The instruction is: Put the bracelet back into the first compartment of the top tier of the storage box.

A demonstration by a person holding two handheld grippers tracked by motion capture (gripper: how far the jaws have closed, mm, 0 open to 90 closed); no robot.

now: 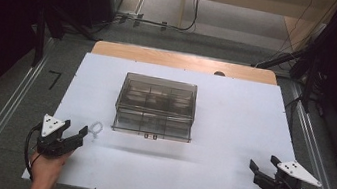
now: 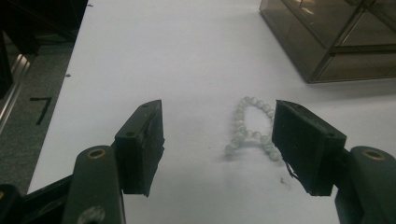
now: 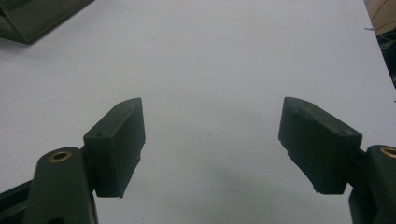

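A smoky clear plastic organizer box (image 1: 156,105) with a shut lid and a front latch stands in the middle of the white table sheet (image 1: 231,134); its corner (image 2: 336,42) appears in the left gripper view. A small bracelet of pale beads (image 1: 96,129) lies on the sheet left of the box's front corner. My left gripper (image 1: 75,131) is open at the near left, just short of the bracelet (image 2: 250,133), which lies ahead between the jaws, close to the right one. My right gripper (image 1: 262,164) is open at the near right over bare sheet, with nothing between its jaws (image 3: 212,140).
The sheet covers a wooden table (image 1: 184,60) whose far edge shows beyond it. Metal rails (image 1: 1,120) run along both sides on the grey floor. Dark stands and cables (image 1: 167,23) sit beyond the table. A box corner (image 3: 32,18) shows at the top left of the right gripper view.
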